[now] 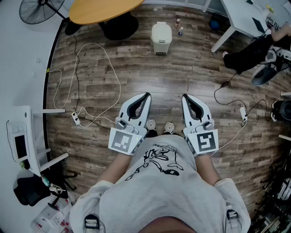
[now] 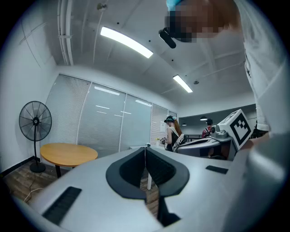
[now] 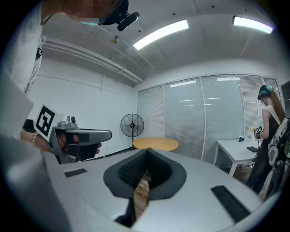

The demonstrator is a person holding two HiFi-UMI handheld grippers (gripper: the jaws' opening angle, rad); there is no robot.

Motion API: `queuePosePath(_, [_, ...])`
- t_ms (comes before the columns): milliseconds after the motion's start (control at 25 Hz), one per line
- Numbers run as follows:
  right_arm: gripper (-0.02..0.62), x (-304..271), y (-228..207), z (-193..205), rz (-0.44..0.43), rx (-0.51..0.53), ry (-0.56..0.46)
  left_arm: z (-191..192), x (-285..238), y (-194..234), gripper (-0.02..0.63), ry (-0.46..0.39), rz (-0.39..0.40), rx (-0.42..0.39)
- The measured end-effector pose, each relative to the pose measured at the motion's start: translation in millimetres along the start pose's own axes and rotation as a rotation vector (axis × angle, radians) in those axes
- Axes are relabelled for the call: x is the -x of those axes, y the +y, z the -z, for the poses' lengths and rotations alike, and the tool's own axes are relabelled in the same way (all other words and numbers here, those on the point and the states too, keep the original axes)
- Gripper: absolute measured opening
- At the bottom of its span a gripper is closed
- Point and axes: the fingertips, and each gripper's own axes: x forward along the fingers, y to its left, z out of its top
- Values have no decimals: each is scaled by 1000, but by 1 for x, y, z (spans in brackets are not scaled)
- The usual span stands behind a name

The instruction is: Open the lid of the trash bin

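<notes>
The trash bin [image 1: 162, 37] is small and cream-coloured. It stands on the wood floor far ahead of me with its lid down. My left gripper [image 1: 147, 94] and right gripper [image 1: 185, 96] are held side by side close to my body, well short of the bin. Both point forward, roughly level. In the left gripper view the left gripper [image 2: 145, 147] has its jaws shut with nothing between them. The right gripper [image 3: 146, 150] is likewise shut and empty. Neither gripper view shows the bin.
A round wooden table [image 1: 102, 8] and a standing fan [image 1: 38, 9] are at the far left. Cables [image 1: 95, 82] and a power strip [image 1: 76, 118] lie on the floor to the left. Two small bottles [image 1: 178, 27] stand beside the bin. A white desk [image 1: 248, 16] and a seated person [image 1: 254, 50] are at the right.
</notes>
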Motion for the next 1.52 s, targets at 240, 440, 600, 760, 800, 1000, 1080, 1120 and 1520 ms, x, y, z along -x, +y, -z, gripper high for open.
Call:
queuePosePath(240, [5, -14, 9, -3, 14, -7, -5, 0, 7, 20, 20, 11, -7, 0])
queuePosePath(440, [6, -27, 21, -4, 24, -30, -18, 0, 20, 41, 20, -4, -11, 8])
queuePosePath(600, [8, -38, 28, -3, 35, -44, -13, 0, 28, 55, 20, -10, -8, 4])
queuePosePath(760, [8, -49, 29, -2, 30, -51, -8, 5, 29, 69, 20, -7, -29, 24])
queuePosePath(800, [7, -52, 28, 0, 27, -55, -6, 9, 28, 71, 20, 15, -35, 31])
queuePosePath(1000, [6, -71, 12, 3, 19, -57, -3, 14, 6, 81, 20, 25, -42, 21])
queuePosePath(1080, [6, -81, -1, 1, 16, -57, -7, 12, -10, 85, 20, 25, -43, 15])
queuePosePath(1120, [7, -87, -8, 1, 14, -57, -8, 12, -20, 87, 20, 26, -45, 13])
queuePosePath(1520, [6, -145, -104, -7, 1, -66, -20, 6, -139, 104, 20, 38, -34, -10])
